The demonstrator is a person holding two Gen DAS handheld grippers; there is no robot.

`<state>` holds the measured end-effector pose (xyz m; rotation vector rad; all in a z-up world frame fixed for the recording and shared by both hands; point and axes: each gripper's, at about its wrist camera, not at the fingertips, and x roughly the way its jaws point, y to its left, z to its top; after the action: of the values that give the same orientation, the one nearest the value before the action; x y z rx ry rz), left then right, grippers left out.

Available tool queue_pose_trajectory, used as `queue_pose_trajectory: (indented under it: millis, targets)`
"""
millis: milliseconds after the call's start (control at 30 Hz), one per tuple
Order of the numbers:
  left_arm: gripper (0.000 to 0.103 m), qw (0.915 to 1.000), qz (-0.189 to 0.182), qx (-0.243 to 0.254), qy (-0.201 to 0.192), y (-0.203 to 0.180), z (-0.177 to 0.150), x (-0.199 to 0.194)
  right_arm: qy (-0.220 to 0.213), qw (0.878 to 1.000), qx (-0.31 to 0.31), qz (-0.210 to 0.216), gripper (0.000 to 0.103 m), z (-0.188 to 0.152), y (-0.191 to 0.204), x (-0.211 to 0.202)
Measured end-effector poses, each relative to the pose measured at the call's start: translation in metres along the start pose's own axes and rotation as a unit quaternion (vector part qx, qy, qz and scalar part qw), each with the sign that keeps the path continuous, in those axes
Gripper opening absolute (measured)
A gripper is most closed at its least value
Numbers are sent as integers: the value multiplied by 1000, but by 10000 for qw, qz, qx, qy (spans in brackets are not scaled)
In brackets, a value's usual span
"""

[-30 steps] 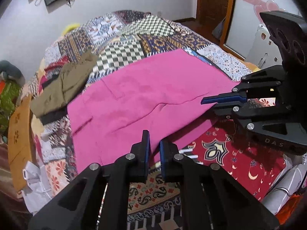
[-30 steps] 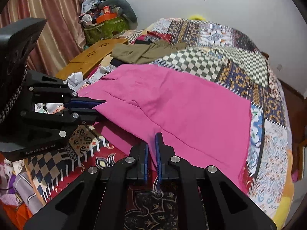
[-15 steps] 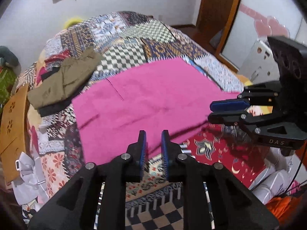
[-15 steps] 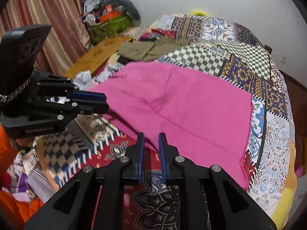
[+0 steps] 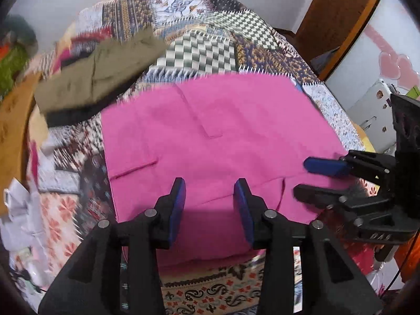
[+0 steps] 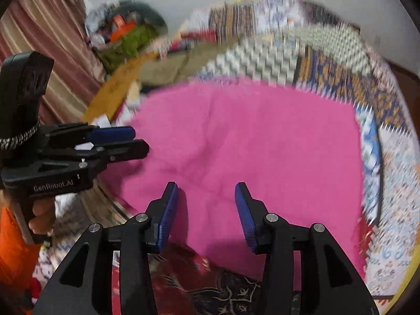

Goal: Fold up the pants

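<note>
My left claw (image 5: pixel 210 186) hangs over the near edge of the pink pants (image 5: pixel 215 131), its jaws opening, blue pads apart with pink cloth seen through the gap but not pressed. The pants lie spread flat on the patchwork bedspread (image 5: pixel 207 52), a seam and a pocket line showing.

Left-wrist view, left to right: a wooden board (image 5: pixel 13 120) at the bed's edge; folded olive trousers (image 5: pixel 99 73) on a dark garment, beyond the pants' far left corner; the pink pants; my right claw (image 5: pixel 302 181) coming in from the right, lettering on its body too dark to read; a white appliance (image 5: pixel 378 107) and a wooden door frame (image 5: pixel 338 13) — neither appears in the other view.

Right-wrist view, left to right: a striped curtain (image 6: pixel 57 52) and a heap of bags (image 6: pixel 128 31) — much blurred; my left claw's body, marked "GenRobot.AI", with my hand (image 6: pixel 42 218) and orange sleeve (image 6: pixel 13 249) beneath; then my right claw, jaws opening, nothing pinched, over the pants' near edge.
</note>
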<state>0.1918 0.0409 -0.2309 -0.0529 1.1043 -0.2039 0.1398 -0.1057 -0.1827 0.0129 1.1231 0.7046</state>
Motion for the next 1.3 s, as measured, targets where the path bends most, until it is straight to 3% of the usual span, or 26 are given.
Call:
queue_pose_trajectory:
  millis: [200, 267, 333, 467, 533, 600, 700, 833, 1033, 1200, 1300]
  targets:
    - [41, 9979, 455, 421, -204, -10, -25, -10, -35, 9991, -406, -66, 42, -16, -1, -6]
    - [45, 9976, 524, 380, -239, -7, -28, -13, -61, 9991, -409, -132, 41, -19, -4, -9]
    - [55, 9976, 596, 244, -265, 0, -32, -15, -112, 9992, -335, -177, 41, -21, -9, -14]
    - [55, 9984, 472, -32, -294, 17, -37, -19, -229, 9992, -97, -307, 41, -29, -24, -23]
    - [55, 9975, 631, -70, -307, 18, -41, -21, -269, 9987, -1, -438, 41, -33, -32, -29]
    - [62, 9963, 793, -28, -337, 19, -47, -23, -294, 9984, 116, -463, 40, -36, -40, -34]
    - [63, 9974, 607, -211, -332, 27, -52, -25, -366, 9973, 243, -582, 40, -43, -52, -43]
    - [65, 9975, 530, -360, -313, 31, -53, -26, -414, 9946, 394, -871, 41, -53, -65, -53]
    - [68, 9960, 792, -156, -373, 25, -51, -29, -397, 9919, 816, -886, 41, -62, -86, -62]
    - [70, 9959, 789, -258, -371, 30, -43, -39, -382, 9918, 718, -985, 42, -58, -83, -66]
    - [73, 9932, 1007, -225, -546, 33, -30, -51, -627, 9909, 603, -1030, 42, -48, -81, -74]
